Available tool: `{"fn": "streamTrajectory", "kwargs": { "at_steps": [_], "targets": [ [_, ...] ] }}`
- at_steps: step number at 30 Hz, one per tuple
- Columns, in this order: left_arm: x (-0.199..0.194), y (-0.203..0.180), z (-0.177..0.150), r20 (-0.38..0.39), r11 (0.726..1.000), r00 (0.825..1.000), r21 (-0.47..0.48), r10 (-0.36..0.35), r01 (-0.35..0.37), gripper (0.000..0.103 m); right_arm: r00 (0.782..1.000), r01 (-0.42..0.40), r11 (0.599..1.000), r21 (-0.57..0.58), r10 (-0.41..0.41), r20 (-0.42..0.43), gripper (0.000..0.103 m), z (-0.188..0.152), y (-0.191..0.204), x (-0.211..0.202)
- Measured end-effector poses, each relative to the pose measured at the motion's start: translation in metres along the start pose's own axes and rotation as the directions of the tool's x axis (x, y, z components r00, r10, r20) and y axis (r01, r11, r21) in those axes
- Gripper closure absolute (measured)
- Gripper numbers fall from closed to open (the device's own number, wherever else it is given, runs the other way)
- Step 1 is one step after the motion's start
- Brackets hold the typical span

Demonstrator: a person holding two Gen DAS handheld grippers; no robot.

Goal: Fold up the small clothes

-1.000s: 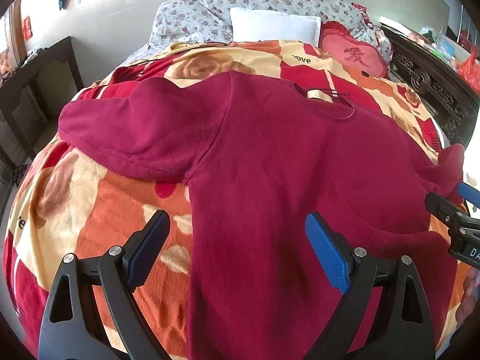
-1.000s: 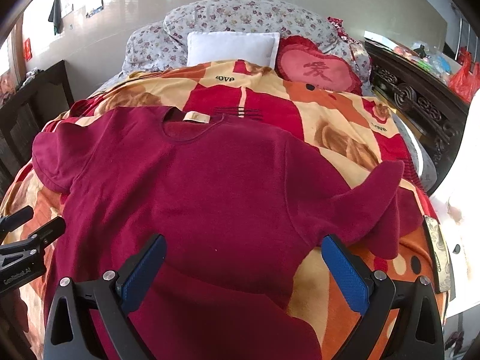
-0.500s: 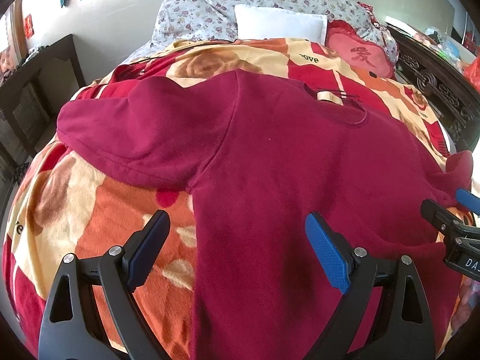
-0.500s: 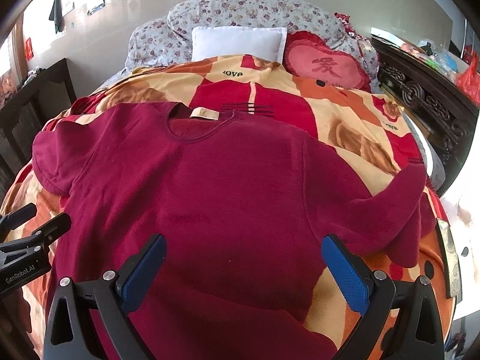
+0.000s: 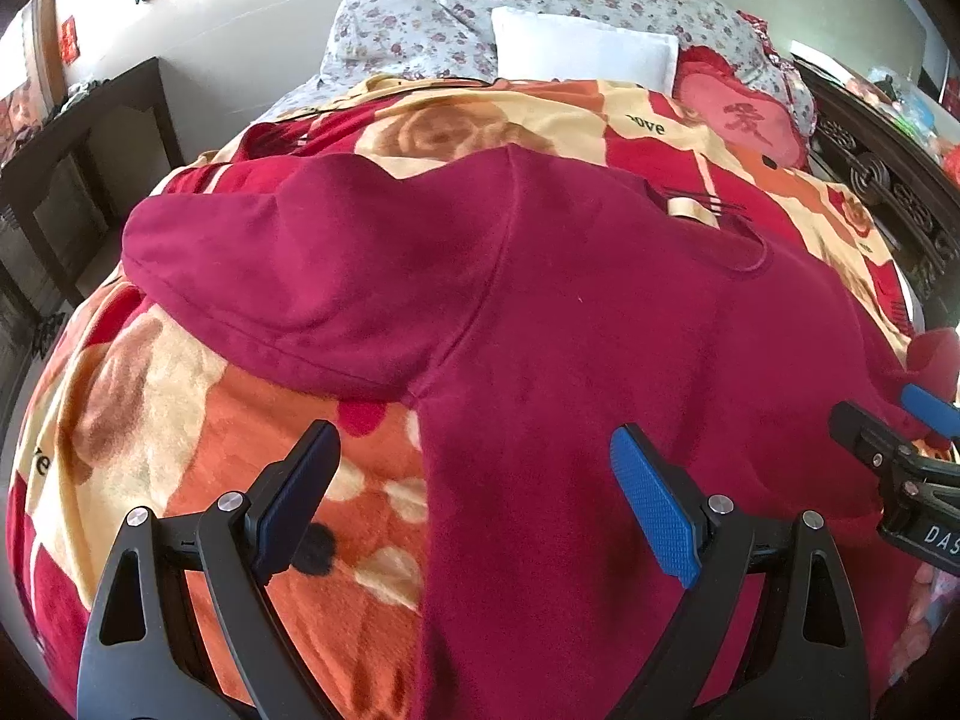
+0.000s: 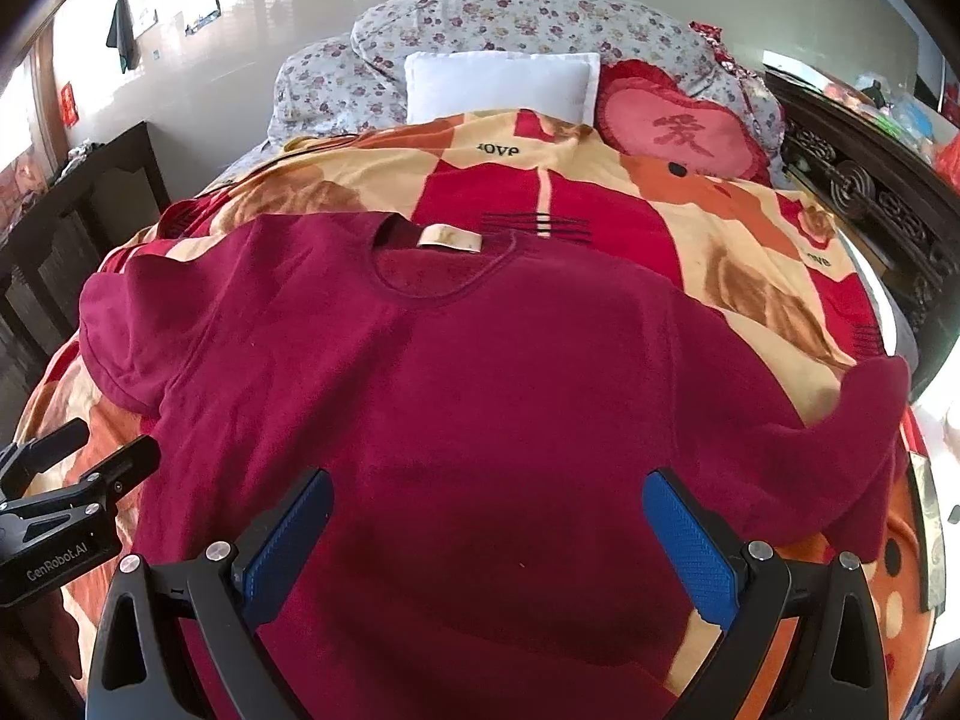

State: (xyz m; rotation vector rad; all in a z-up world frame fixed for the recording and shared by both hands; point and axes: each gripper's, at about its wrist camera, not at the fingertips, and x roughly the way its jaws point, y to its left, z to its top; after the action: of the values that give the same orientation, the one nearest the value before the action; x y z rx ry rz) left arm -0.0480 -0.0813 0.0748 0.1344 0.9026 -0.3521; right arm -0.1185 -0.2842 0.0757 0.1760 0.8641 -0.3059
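A dark red sweatshirt (image 5: pixel 600 324) lies spread flat, front up, on a bed, its collar pointing to the pillows; it also shows in the right wrist view (image 6: pixel 480 408). Its left sleeve (image 5: pixel 288 276) lies out to the left, its right sleeve (image 6: pixel 840 456) out to the right. My left gripper (image 5: pixel 474 498) is open and empty above the shirt's left side edge. My right gripper (image 6: pixel 486 534) is open and empty above the shirt's lower right part. Each gripper shows at the edge of the other's view, the right one in the left wrist view (image 5: pixel 900 468) and the left one in the right wrist view (image 6: pixel 66 504).
The bed carries an orange, red and cream floral blanket (image 5: pixel 150 420). At its head lie floral pillows (image 6: pixel 528 24), a white pillow (image 6: pixel 498 84) and a red heart cushion (image 6: pixel 678 132). Dark wooden furniture stands on the left (image 5: pixel 78 168) and a carved dark frame on the right (image 6: pixel 870 192).
Both grippers have moved forward and lower over the sweatshirt, which now looks larger. Both stay open; the shirt has not moved.
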Motion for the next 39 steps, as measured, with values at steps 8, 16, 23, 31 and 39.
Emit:
{"fn": "streamTrajectory", "kwargs": {
  "at_steps": [8, 16, 23, 31, 39],
  "targets": [
    [0.007, 0.009, 0.007, -0.003, 1.0, 1.0, -0.024, 0.007, -0.008, 0.011, 1.0, -0.003, 1.0, 0.02, 0.003, -0.007, 0.001, 0.005, 0.008, 0.013],
    [0.014, 0.022, 0.011, -0.008, 0.999, 1.0, -0.035, 0.028, -0.029, 0.011, 1.0, 0.001, 1.0, 0.011, -0.001, -0.009, 0.001, 0.005, 0.019, 0.021],
    [0.019, 0.039, 0.017, -0.004, 0.997, 0.998, -0.059, 0.057, -0.057, 0.011, 1.0, -0.005, 1.0, 0.003, 0.005, -0.016, 0.001, 0.008, 0.027, 0.027],
    [0.026, 0.055, 0.02, -0.015, 0.993, 0.997, -0.087, 0.073, -0.074, 0.011, 1.0, -0.012, 1.0, 0.004, 0.013, -0.018, 0.001, 0.014, 0.038, 0.036],
    [0.033, 0.08, 0.026, -0.032, 0.99, 0.997, -0.124, 0.064, -0.067, 0.011, 0.999, -0.025, 1.0, -0.017, 0.024, -0.031, 0.001, 0.015, 0.048, 0.043]
  ]
}}
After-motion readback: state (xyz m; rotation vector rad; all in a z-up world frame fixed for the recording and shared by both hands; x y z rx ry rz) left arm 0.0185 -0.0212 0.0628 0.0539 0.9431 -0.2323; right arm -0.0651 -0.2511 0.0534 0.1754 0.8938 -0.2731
